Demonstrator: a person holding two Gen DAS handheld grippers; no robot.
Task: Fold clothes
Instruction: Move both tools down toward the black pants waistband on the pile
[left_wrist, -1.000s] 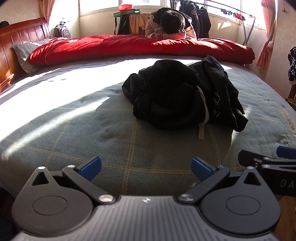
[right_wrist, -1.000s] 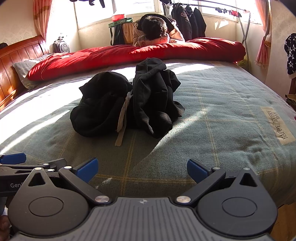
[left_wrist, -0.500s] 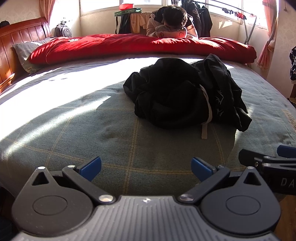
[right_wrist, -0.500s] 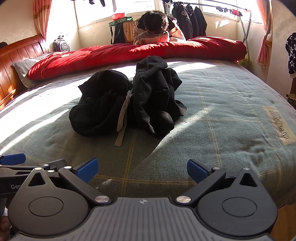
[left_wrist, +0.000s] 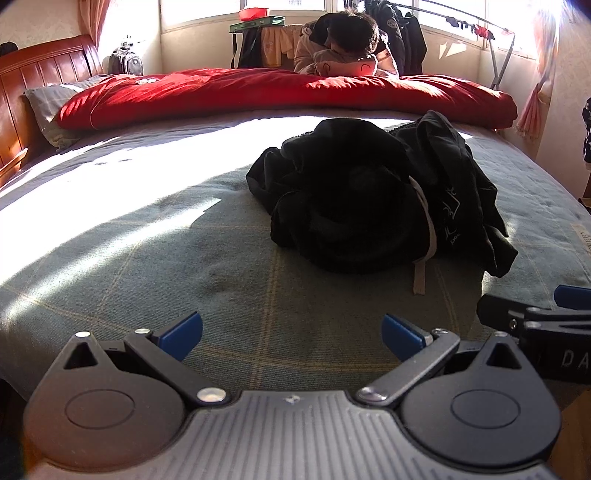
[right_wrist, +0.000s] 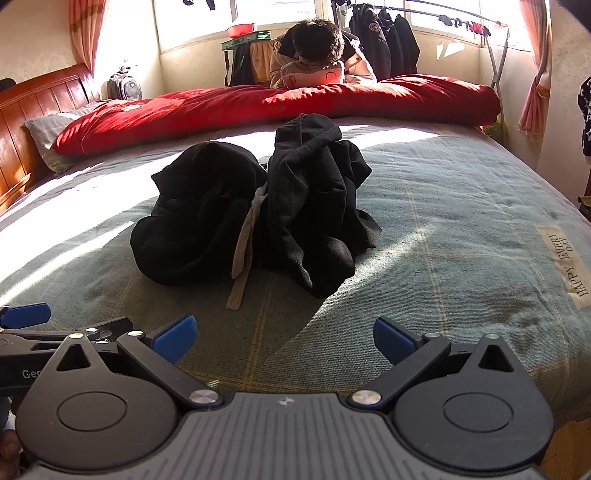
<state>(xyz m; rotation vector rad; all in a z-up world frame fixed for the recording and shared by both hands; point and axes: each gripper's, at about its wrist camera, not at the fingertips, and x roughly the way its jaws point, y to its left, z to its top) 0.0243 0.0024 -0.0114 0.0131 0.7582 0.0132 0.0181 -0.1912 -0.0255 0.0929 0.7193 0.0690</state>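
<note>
At the bottom of the left wrist view, the left hand-held gripper (left_wrist: 291, 332) stood with its blue-tipped jaws spread wide and nothing between them, poised over the near edge of the bed (left_wrist: 147, 266). The right hand-held gripper (right_wrist: 282, 338) filled the bottom of its own view the same way, jaws wide apart and empty; its side also poked into the lower right of the left wrist view, as the left one's did into the lower left of the right wrist view.

Beyond both lay the grey-green checked bedcover, part in shade and part in strong sunlight. Near the middle of each frame sat the crumpled black clothes (left_wrist: 369, 192), heaped in two lumps touching one another, with a pale drawstring (right_wrist: 243, 251) trailing from between them toward the cameras. A cloth label with lettering (right_wrist: 563, 266) was sewn on the cover at the right of the right wrist view.

Farther off, a red quilt (left_wrist: 277, 94) stretched across the upper part of the frame, a wooden headboard (left_wrist: 33, 96) at upper left. Behind the quilt, a person (left_wrist: 347, 40) leaned over near the windows.
</note>
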